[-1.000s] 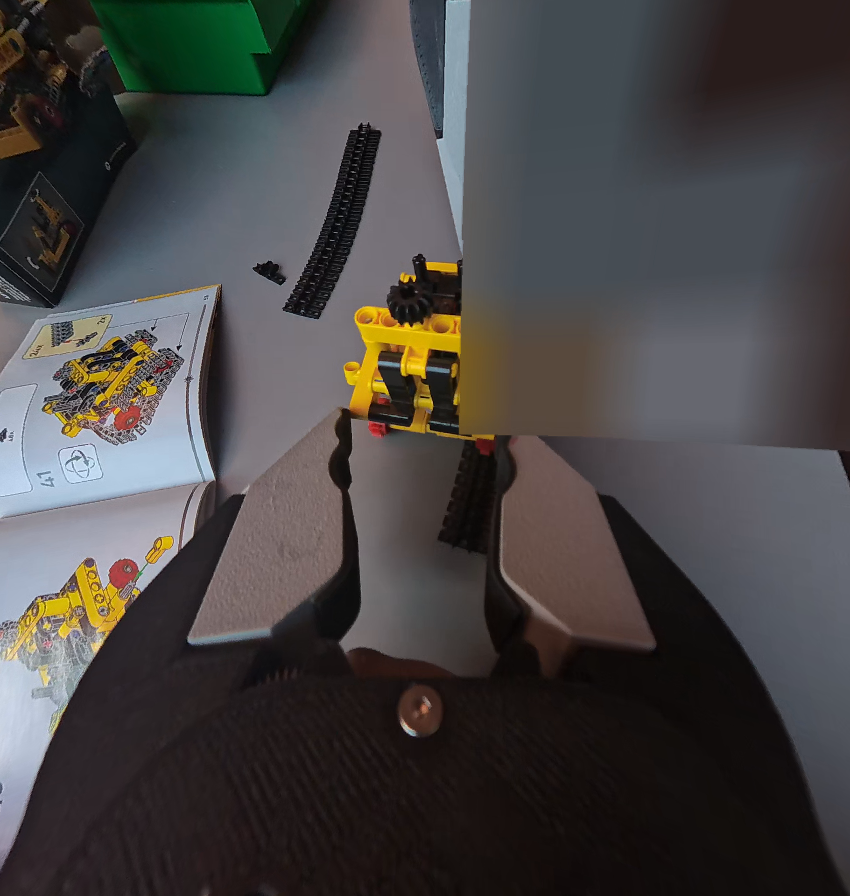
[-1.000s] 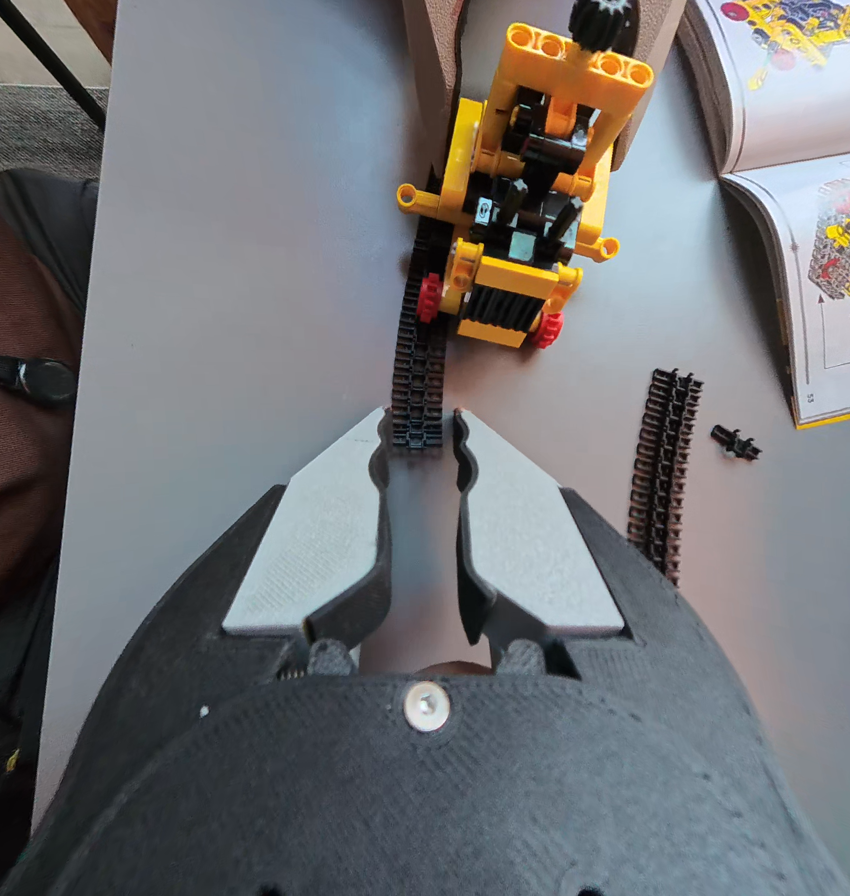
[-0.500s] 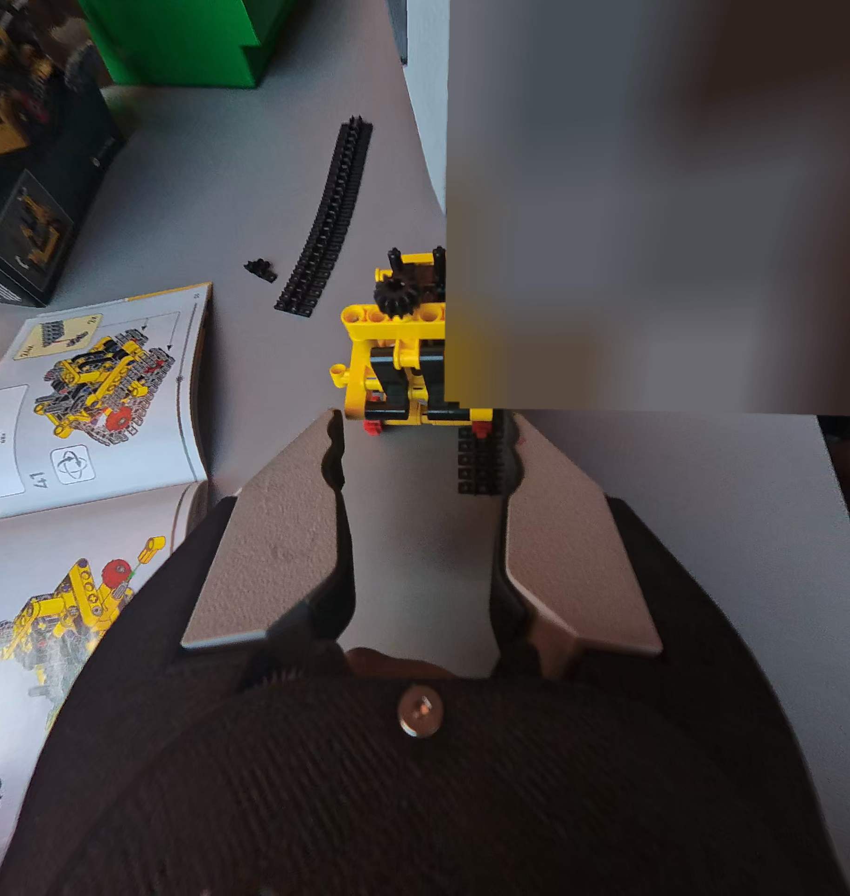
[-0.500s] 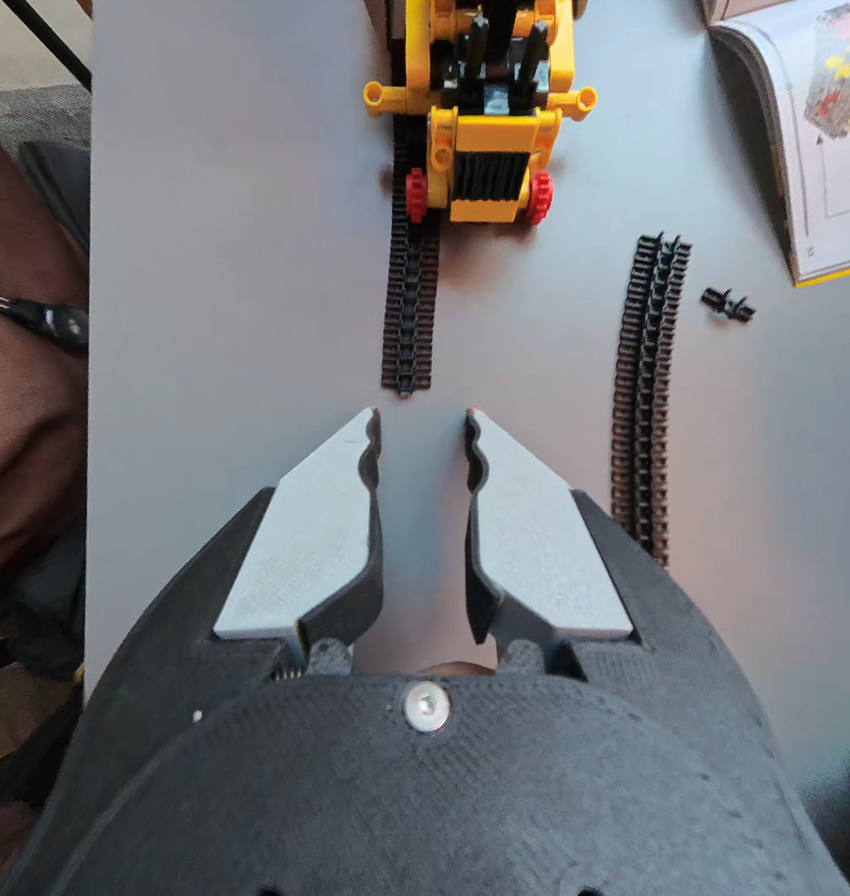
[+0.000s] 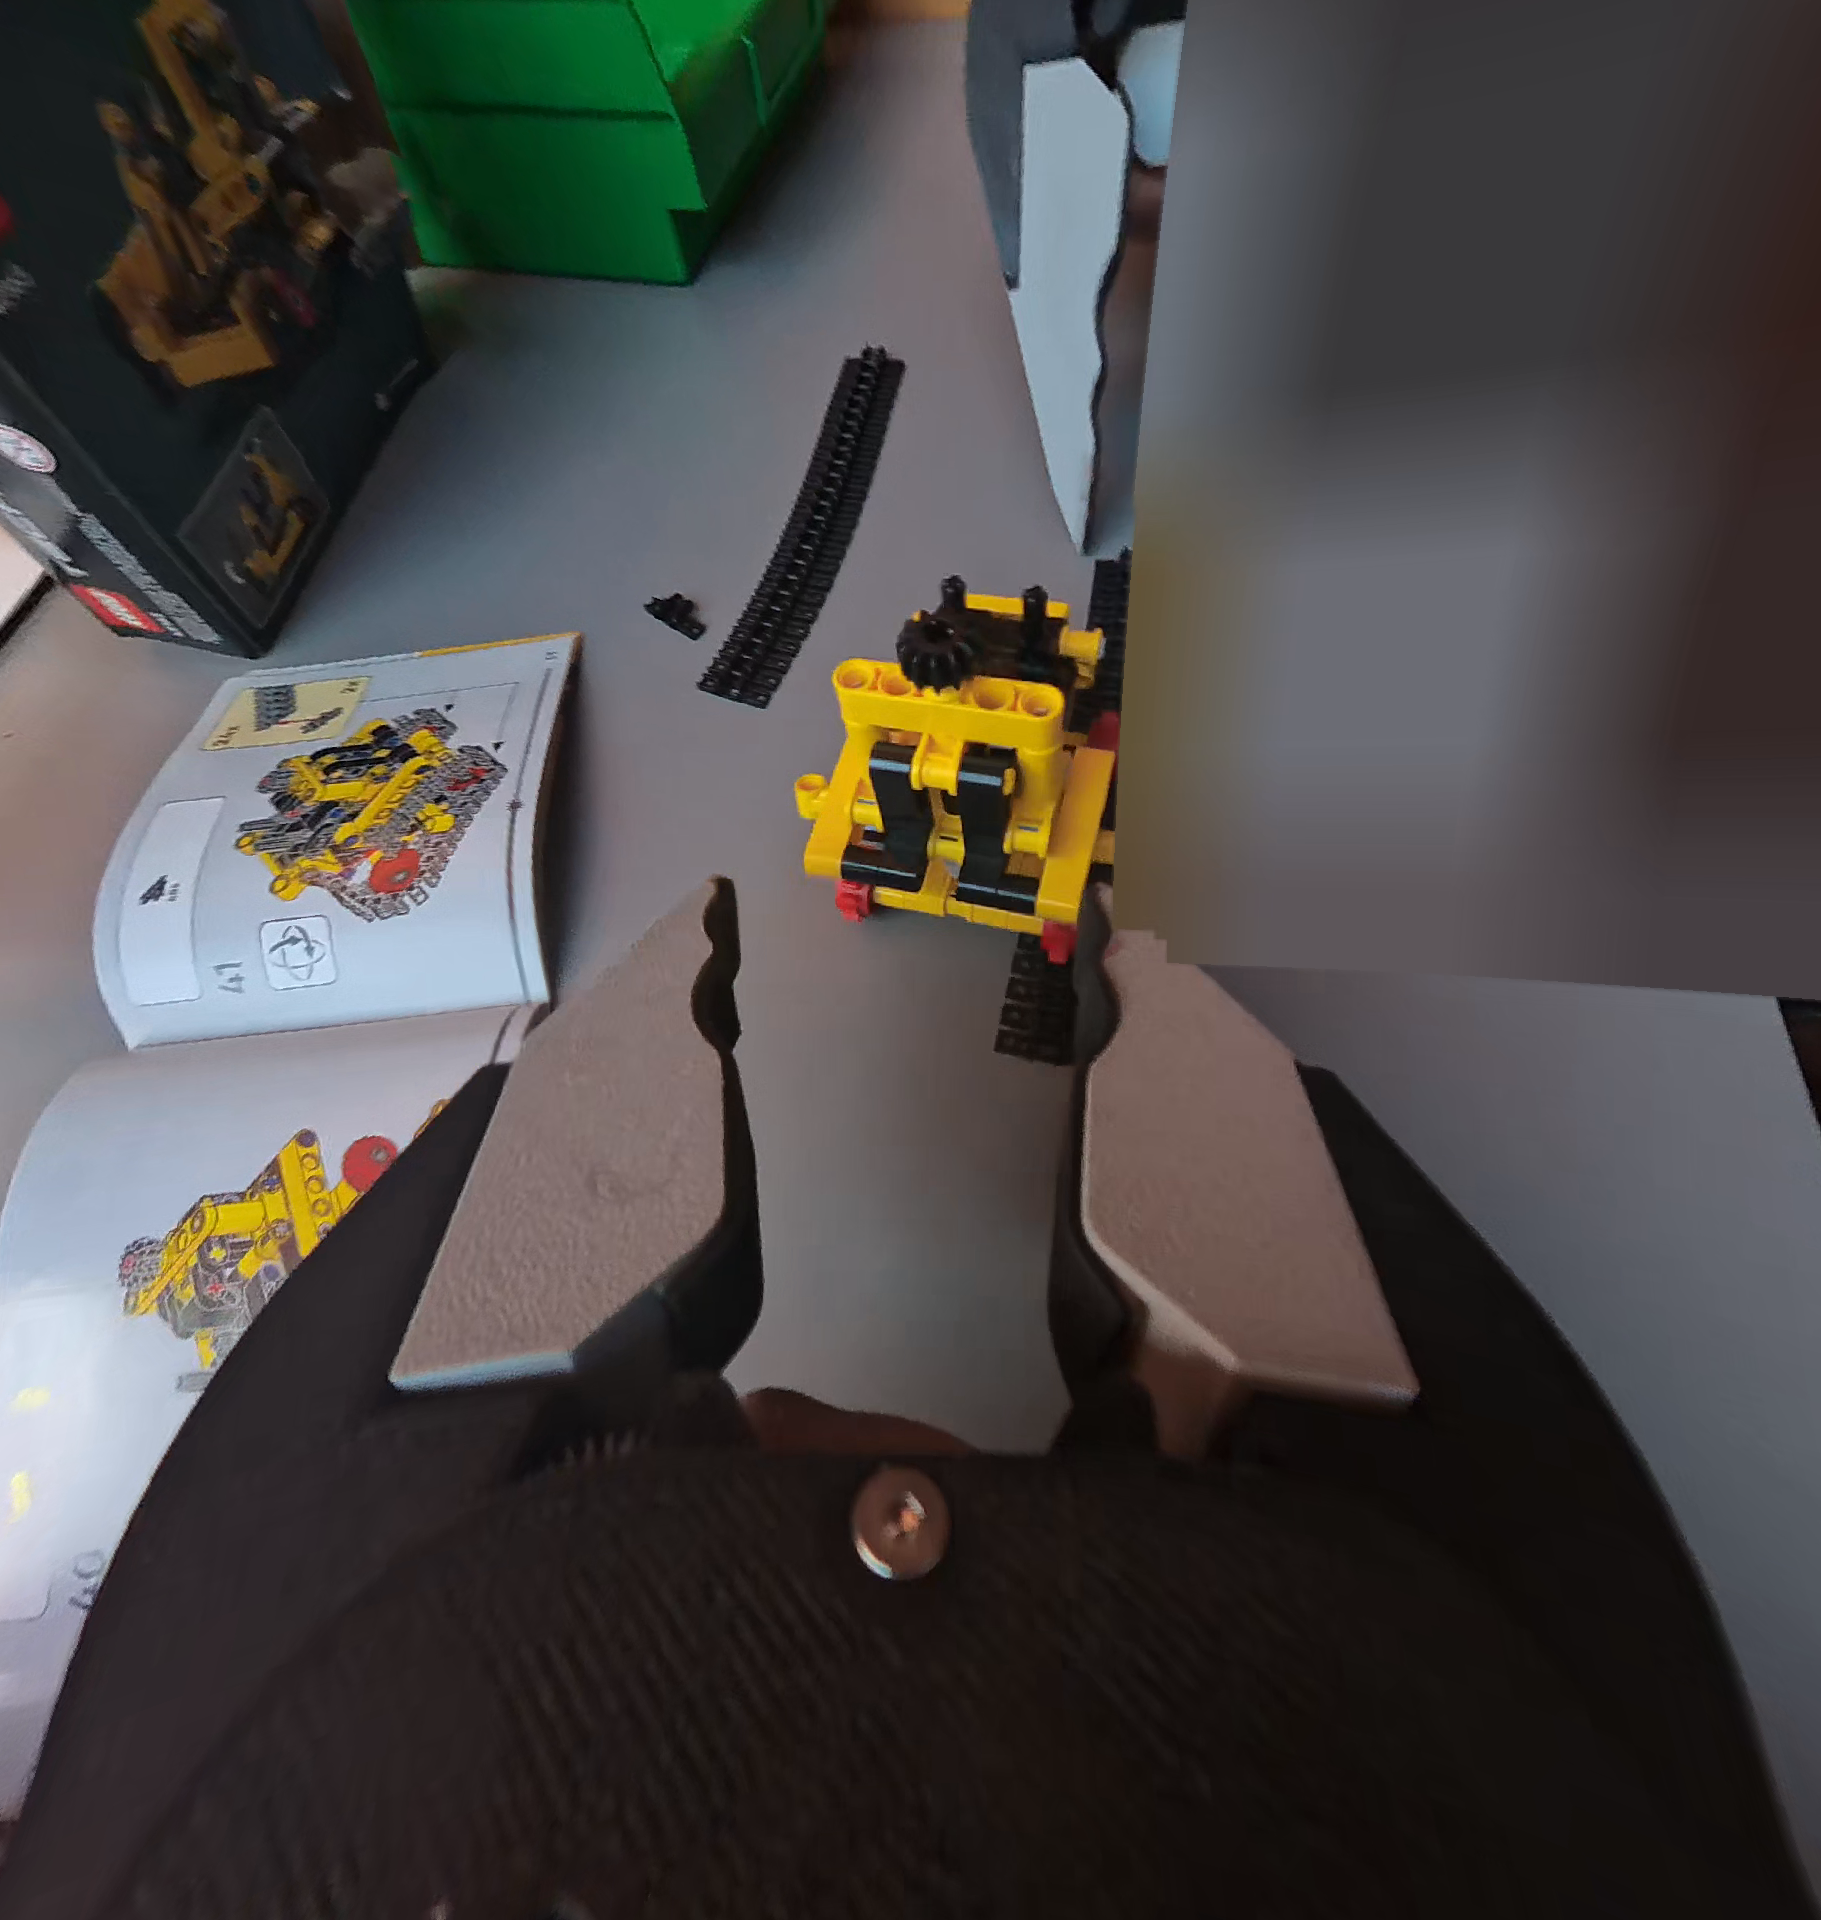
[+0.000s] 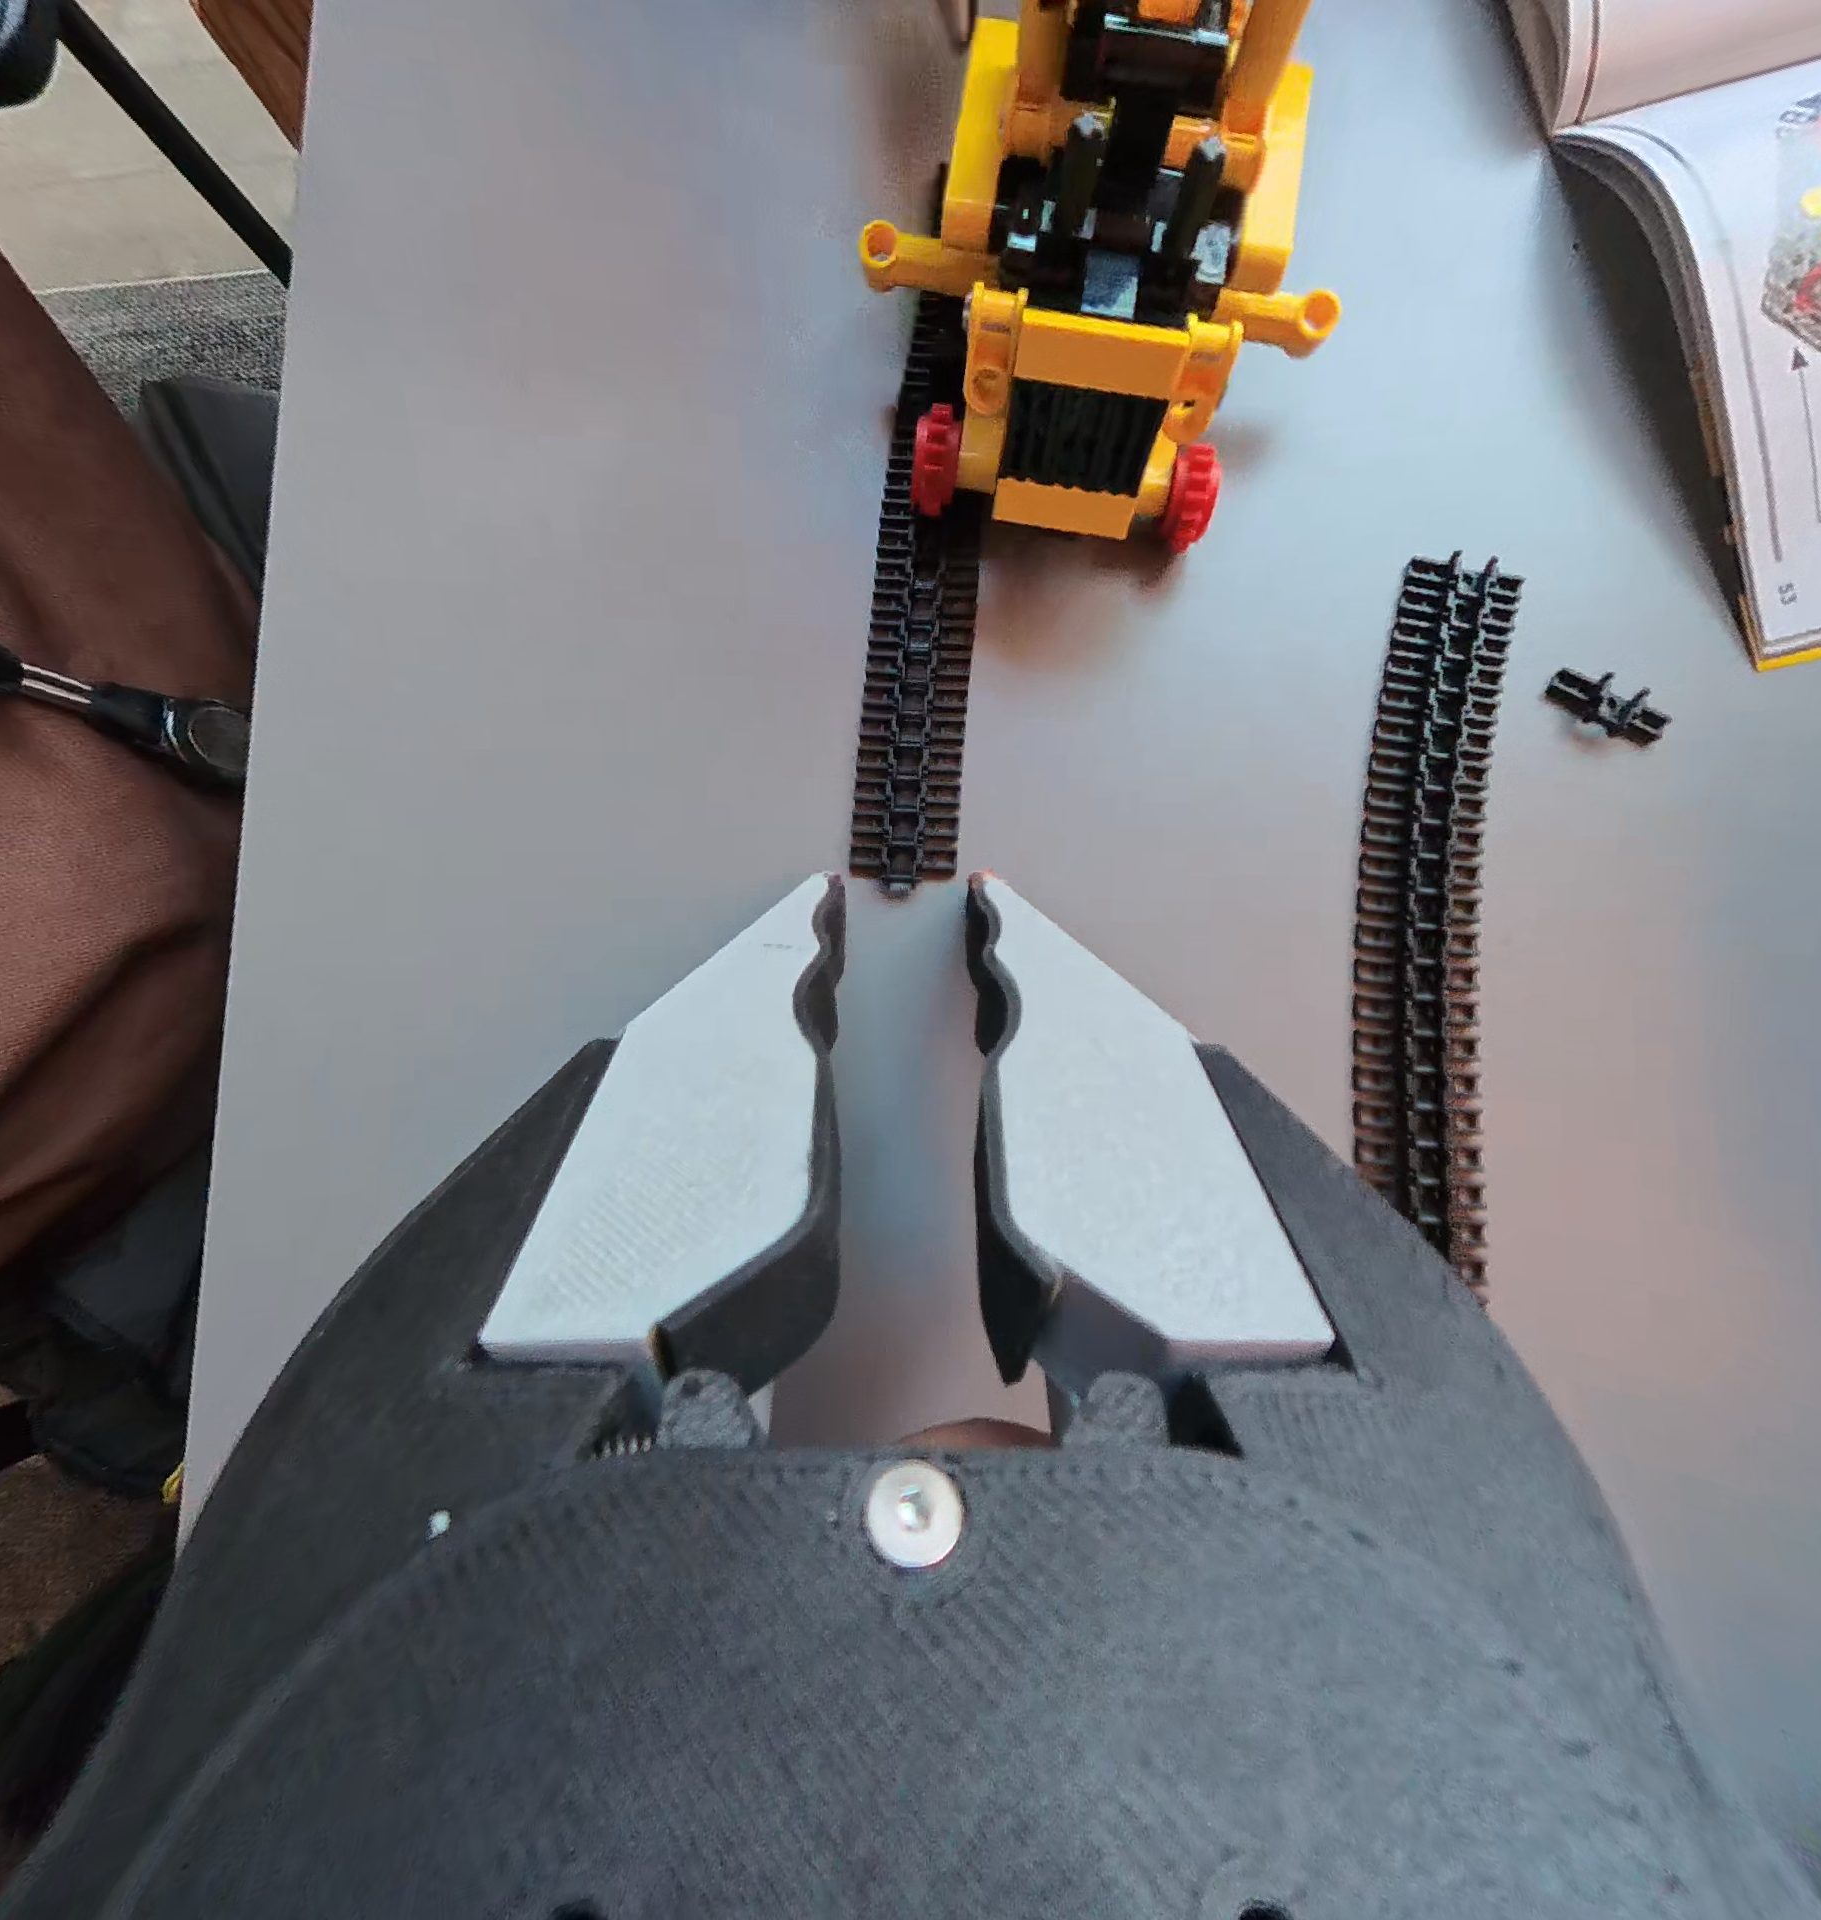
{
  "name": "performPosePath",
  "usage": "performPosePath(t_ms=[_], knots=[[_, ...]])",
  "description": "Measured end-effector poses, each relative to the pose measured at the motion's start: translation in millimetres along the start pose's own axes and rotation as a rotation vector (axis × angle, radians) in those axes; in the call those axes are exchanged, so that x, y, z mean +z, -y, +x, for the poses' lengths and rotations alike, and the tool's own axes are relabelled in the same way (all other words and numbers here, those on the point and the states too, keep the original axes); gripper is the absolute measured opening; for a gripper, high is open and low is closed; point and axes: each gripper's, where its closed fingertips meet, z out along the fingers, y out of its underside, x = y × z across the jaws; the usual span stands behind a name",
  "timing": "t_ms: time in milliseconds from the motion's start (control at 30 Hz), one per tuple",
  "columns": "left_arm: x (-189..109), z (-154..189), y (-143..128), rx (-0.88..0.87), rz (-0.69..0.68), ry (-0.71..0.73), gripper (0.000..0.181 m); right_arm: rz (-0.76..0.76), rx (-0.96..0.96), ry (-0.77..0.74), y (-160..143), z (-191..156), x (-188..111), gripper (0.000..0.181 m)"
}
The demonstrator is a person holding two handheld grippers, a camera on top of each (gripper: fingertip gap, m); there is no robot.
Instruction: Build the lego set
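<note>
track (image 6: 911, 717) lengthwise toward right claw (image 6: 901, 883)

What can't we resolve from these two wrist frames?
- Left wrist view: a blurred patch covers the right side of the yellow model and most of the track under it.
- Right wrist view: the top edge cuts off the model's far end; whether the track meshes with the red sprocket is unclear.
- The loose black connector is too small to identify.
</note>
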Motion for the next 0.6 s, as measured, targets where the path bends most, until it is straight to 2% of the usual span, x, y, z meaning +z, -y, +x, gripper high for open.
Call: performPosePath(t_ms=[200,333,400,600], knots=[[-6.5,6.5,15.9,-0.021,0.105,-0.054,0.06,0.019,-0.023,0.008,4.1,-2.9,3.8,0.022],[-3.6,6.4,12.1,-0.016,0.09,-0.052,0.06,0.02,-0.023,0.003,3.9,-1.6,3.7,0.019],[-1.7,5.8,11.2,-0.022,0.088,-0.052,0.06,0.017,-0.033,-0.007,3.4,-0.6,3.8,0.011],[0.4,0.8,9.6,-0.032,0.086,-0.031,0.059,0.016,-0.039,-0.007,3.9,-0.9,4.2,0.011]])
